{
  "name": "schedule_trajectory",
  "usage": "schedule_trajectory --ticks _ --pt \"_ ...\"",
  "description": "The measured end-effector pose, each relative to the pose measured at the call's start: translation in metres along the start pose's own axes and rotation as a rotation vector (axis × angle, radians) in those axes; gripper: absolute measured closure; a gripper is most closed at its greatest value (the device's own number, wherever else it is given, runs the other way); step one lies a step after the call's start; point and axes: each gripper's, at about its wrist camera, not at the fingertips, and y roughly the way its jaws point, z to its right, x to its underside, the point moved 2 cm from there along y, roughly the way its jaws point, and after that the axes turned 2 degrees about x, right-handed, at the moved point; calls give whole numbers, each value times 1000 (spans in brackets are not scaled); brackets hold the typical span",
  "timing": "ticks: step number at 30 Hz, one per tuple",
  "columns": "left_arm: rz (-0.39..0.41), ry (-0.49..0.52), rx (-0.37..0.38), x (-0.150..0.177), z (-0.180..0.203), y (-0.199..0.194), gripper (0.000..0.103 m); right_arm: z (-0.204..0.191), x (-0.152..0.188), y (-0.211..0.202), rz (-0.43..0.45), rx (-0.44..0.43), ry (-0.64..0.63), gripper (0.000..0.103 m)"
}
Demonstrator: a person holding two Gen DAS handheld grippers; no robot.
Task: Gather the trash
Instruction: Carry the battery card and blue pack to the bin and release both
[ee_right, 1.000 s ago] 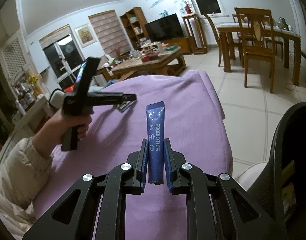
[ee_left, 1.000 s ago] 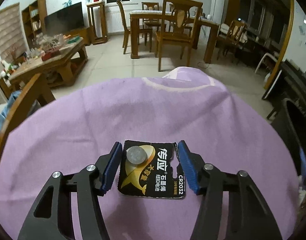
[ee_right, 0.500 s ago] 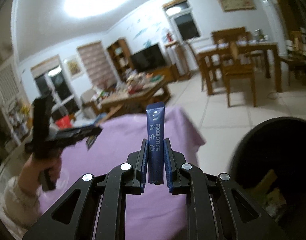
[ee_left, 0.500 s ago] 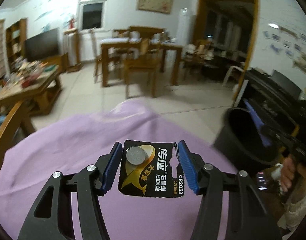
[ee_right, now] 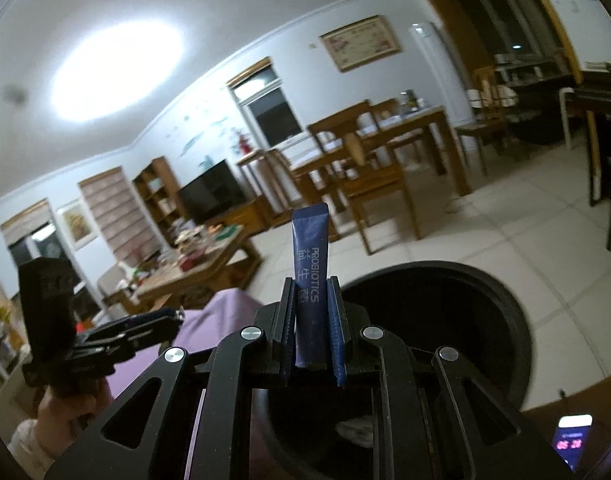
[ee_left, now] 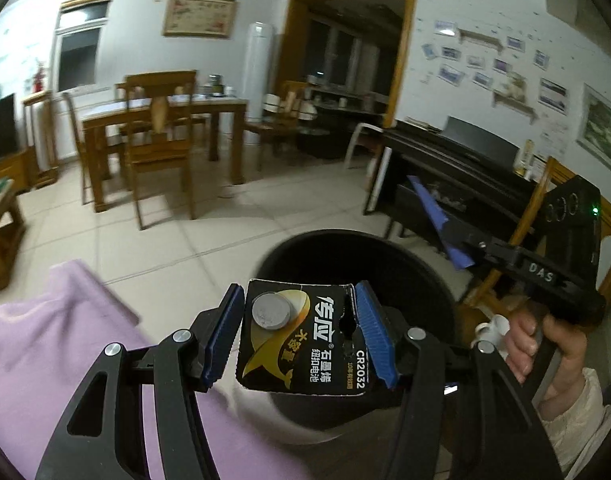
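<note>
My left gripper (ee_left: 299,289) is shut on a black CR2032 button-battery card (ee_left: 305,340), held flat over the near rim of a round black bin (ee_left: 389,252). In the left wrist view my right gripper (ee_left: 451,236) comes in from the right above the bin, a blue sachet (ee_left: 429,208) sticking out of it. In the right wrist view my right gripper (ee_right: 311,300) is shut on that upright blue probiotics sachet (ee_right: 310,256), with the bin (ee_right: 493,284) open just below and ahead. My left gripper (ee_right: 175,316) shows at the left, card edge-on.
A purple cloth (ee_left: 45,340) covers the surface left of the bin. Beyond lie a tiled floor (ee_left: 209,236), a wooden dining table with chairs (ee_left: 157,128), a dark piano (ee_left: 465,168) at the right and a cluttered coffee table (ee_right: 201,268). A lit display (ee_right: 571,440) glows at bottom right.
Both grippers have swung right, off the purple cloth and over to the black bin, which now fills the lower middle of both views. Both grips are unchanged.
</note>
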Motion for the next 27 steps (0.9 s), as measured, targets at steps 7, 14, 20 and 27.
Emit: schedule_trajectory --ticks 7,14,20,27 --pt "-45 29 53 6 33 38 46 45 12 2 -15 32 48 87" --pt "-78 34 54 15 34 50 46 51 29 12 -32 43 73 87" --pt "-86 50 53 13 38 57 46 51 33 19 -39 53 89 87" --pt "-46 94 19 10 49 52 9 57 35 22 -36 55 110 61"
